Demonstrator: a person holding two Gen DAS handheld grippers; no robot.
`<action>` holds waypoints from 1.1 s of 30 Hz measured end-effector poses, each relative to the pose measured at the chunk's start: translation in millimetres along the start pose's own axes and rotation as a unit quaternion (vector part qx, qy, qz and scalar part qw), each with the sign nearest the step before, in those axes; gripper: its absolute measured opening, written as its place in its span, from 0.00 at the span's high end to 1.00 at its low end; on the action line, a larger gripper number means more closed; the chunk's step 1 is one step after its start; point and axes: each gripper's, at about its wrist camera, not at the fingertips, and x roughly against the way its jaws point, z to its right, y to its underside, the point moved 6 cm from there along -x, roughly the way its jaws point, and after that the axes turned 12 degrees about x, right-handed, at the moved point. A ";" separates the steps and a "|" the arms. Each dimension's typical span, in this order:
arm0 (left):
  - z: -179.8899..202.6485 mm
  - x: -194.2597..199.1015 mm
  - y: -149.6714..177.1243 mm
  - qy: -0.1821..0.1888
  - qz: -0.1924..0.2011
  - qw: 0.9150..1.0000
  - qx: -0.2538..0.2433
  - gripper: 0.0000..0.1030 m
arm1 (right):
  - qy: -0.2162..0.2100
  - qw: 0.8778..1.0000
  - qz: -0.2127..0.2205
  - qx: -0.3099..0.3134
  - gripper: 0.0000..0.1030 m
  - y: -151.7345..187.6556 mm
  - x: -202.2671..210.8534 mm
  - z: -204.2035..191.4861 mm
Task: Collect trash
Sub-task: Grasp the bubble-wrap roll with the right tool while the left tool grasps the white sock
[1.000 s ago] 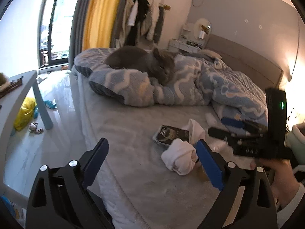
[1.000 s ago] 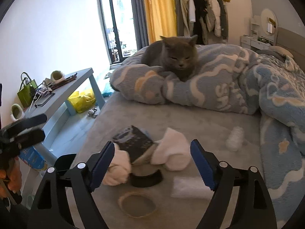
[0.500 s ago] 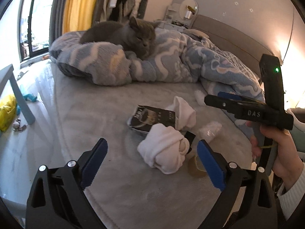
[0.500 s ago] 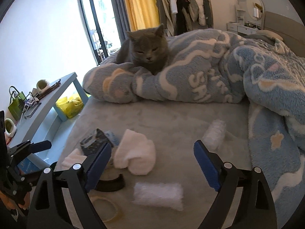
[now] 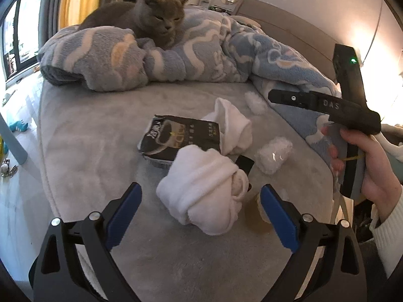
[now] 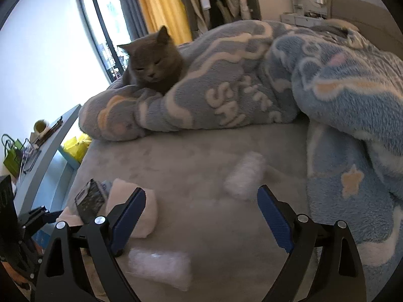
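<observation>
**Nothing collected yet: both grippers empty over the litter**

Several pieces of litter lie on the grey bed cover (image 5: 95, 151), none lifted. The left gripper (image 5: 199, 214) stands with jaws wide apart and nothing pressed between its pads; a balled white cloth (image 5: 201, 188) lies just ahead of it, between the fingers' lines. Beyond that cloth sit a black packet (image 5: 178, 136), a second white cloth (image 5: 234, 123), and a wrapped white wad (image 5: 273, 154) ahead and to the right. A ring of tape (image 5: 257, 214) shows beside the right finger.

The right gripper (image 6: 201, 214) has just been opening and holds nothing. A fluffy white wad (image 6: 245, 176) lies just ahead, between its fingertips' lines; the wrapped wad (image 6: 158, 269) lies below, near the left finger.

No bin or bag for the trash is identifiable. A cat (image 6: 153, 60) rests on the blue blanket (image 6: 327, 80), well beyond the litter.

Judgement: collection is at its start; every item remains.
</observation>
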 end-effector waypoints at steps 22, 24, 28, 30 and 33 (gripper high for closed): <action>-7.3 -13.3 -0.5 0.057 -0.040 0.998 -0.012 0.47 | 0.050 0.997 -0.060 -0.029 0.12 0.7 -54.3 39.3; -8.6 -12.6 -0.3 0.062 -0.041 0.997 -0.012 0.47 | 0.057 0.996 -0.063 -0.030 0.20 1.8 -60.1 44.2; -8.8 -10.4 0.1 0.073 -0.042 0.996 -0.016 0.48 | 0.062 0.995 -0.075 -0.033 0.42 5.1 -68.6 49.7; -8.7 -10.1 0.0 0.076 -0.043 0.996 -0.017 0.48 | 0.062 0.995 -0.078 -0.032 0.48 4.9 -70.7 48.4; -9.2 -8.6 -0.2 0.080 -0.043 0.996 -0.015 0.48 | 0.070 0.994 -0.083 -0.026 0.53 0.8 -73.9 44.0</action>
